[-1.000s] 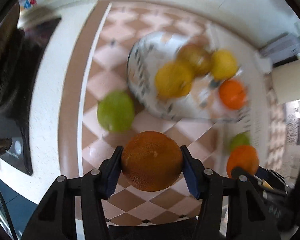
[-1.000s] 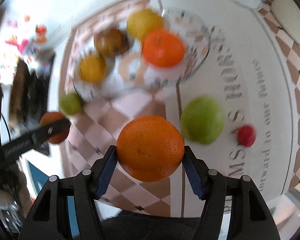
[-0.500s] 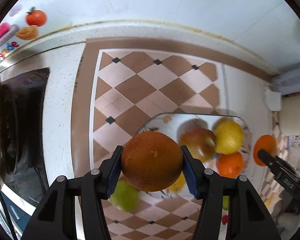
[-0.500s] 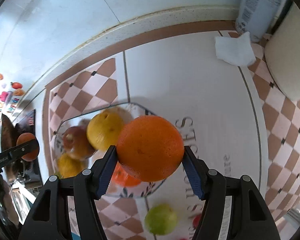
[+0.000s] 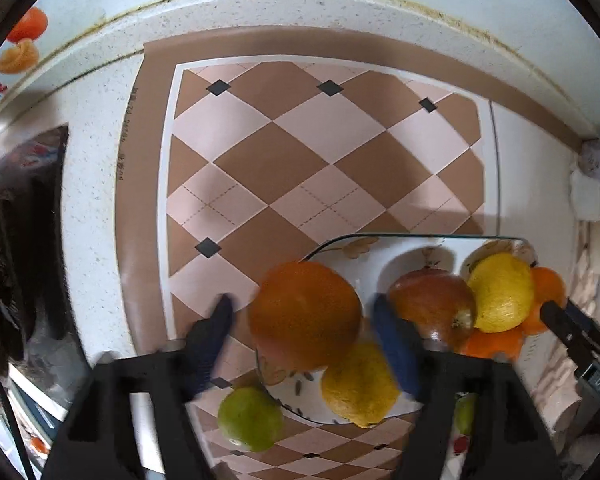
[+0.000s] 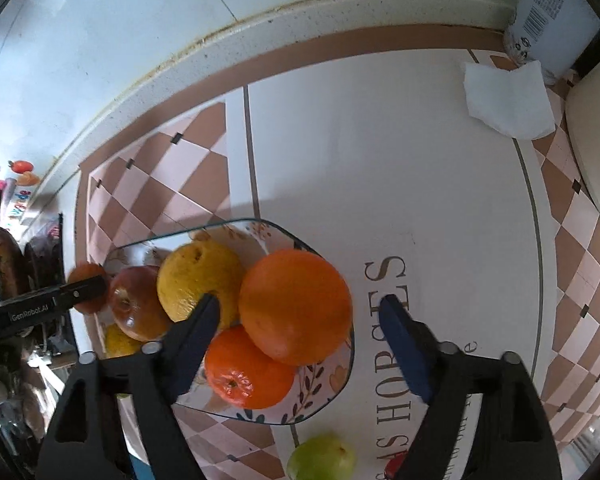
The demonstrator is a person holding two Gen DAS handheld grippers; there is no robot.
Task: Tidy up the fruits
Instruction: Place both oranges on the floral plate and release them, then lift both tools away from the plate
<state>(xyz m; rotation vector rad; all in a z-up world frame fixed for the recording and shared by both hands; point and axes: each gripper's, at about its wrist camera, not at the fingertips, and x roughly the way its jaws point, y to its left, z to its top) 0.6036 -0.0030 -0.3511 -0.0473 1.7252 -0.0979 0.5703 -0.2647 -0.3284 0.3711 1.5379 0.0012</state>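
Note:
A glass plate with a leaf print (image 5: 412, 242) (image 6: 324, 400) holds a red apple (image 5: 432, 304) (image 6: 138, 304), two yellow fruits (image 5: 500, 292) (image 5: 360, 388) (image 6: 198, 280) and a small orange (image 6: 246, 372). My left gripper (image 5: 304, 320) is open, with a dark orange (image 5: 304, 316) loose between its spread fingers over the plate's left rim. My right gripper (image 6: 296, 316) is open too, with a bright orange (image 6: 296, 306) free between its fingers above the plate's right side.
A green fruit (image 5: 250, 418) lies on the checked mat left of the plate. Another green fruit (image 6: 322, 458) and a small red one (image 6: 394, 470) lie on the white mat. A folded tissue (image 6: 504, 100) and a can (image 6: 548, 12) stand at the back right.
Both grippers have opened and let go of their oranges over the plate. Both have moved in closer above the plate.

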